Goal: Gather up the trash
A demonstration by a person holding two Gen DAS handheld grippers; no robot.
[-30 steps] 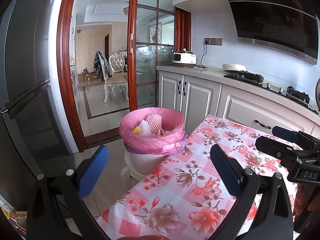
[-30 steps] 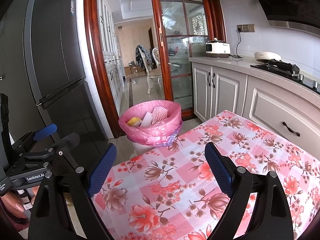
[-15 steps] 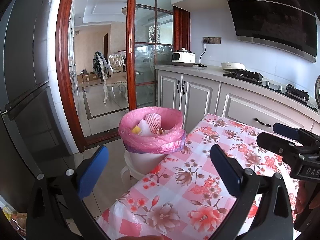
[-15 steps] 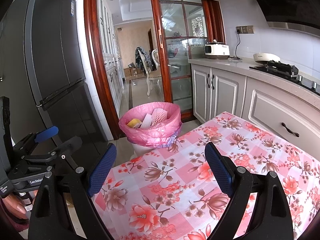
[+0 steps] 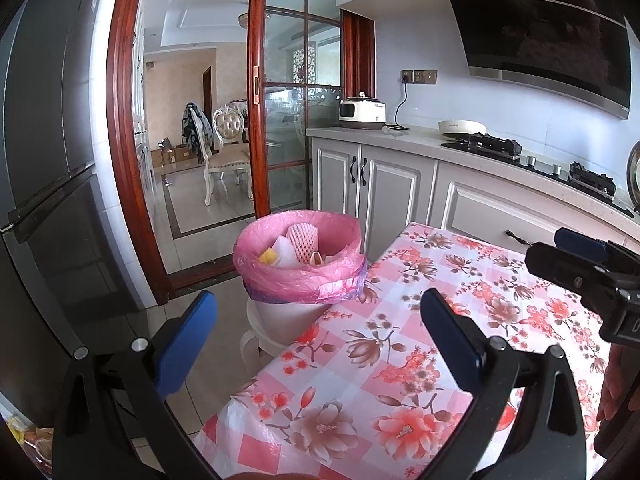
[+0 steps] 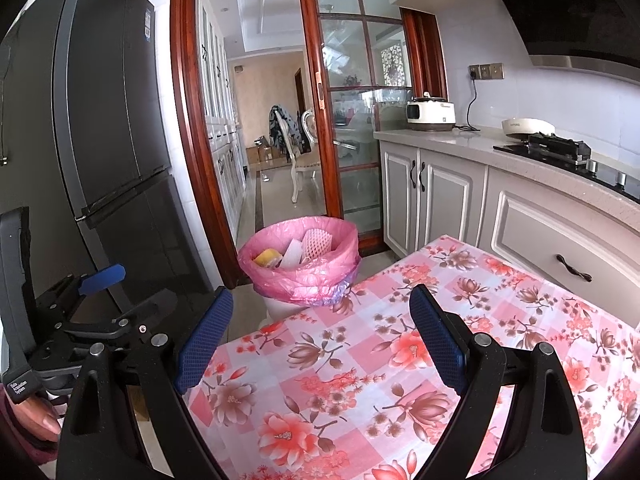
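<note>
Though both wide and empty, left gripper [image 5: 318,336] and right gripper [image 6: 322,332], trash bin [image 5: 298,268] base hidden behind tabletop [image 5: 400,360].

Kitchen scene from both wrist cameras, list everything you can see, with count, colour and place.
Plastic-lined trash bin: one, pink bag on white bin, on the floor at the table's far corner, holding a white foam net sleeve and a yellow scrap.
Floral checked tablecloth: one, pink and white, covering the table; no trash visible on it.
Tall refrigerator: one, dark grey, left wall.
Wood-framed glass sliding door: one, reddish brown, behind the bin.
Base cabinets: pale grey, right.
Rice cooker: one, white, on the counter.
Gas hob: one, black, on the counter.
Range hood: one, black, above the hob.
Left gripper: blue pads, open, empty.
Right gripper: blue pads, open, empty.
</note>
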